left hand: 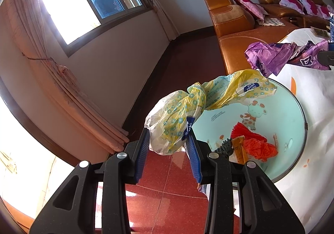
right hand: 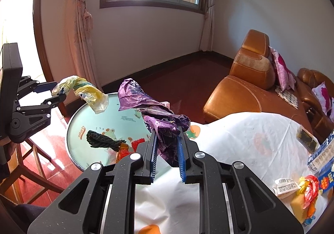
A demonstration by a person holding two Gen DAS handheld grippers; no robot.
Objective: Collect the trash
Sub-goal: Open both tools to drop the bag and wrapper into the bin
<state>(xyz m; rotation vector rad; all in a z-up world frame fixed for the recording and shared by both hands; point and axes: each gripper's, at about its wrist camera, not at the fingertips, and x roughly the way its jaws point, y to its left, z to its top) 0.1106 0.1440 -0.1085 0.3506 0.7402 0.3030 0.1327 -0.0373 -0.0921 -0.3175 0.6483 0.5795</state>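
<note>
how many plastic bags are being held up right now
2. The yellow bag hangs from the left gripper over the round basin's edge; the purple bag is in the right gripper.

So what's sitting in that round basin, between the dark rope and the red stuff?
A small orange packet lies between the dark rope and the red plastic, clearest in the left view.

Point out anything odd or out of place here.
Nothing is spilled or broken. The yellow bag in the left gripper is knotted, its tail trailing over the round basin, which already holds a dark rope and red scraps.
</note>
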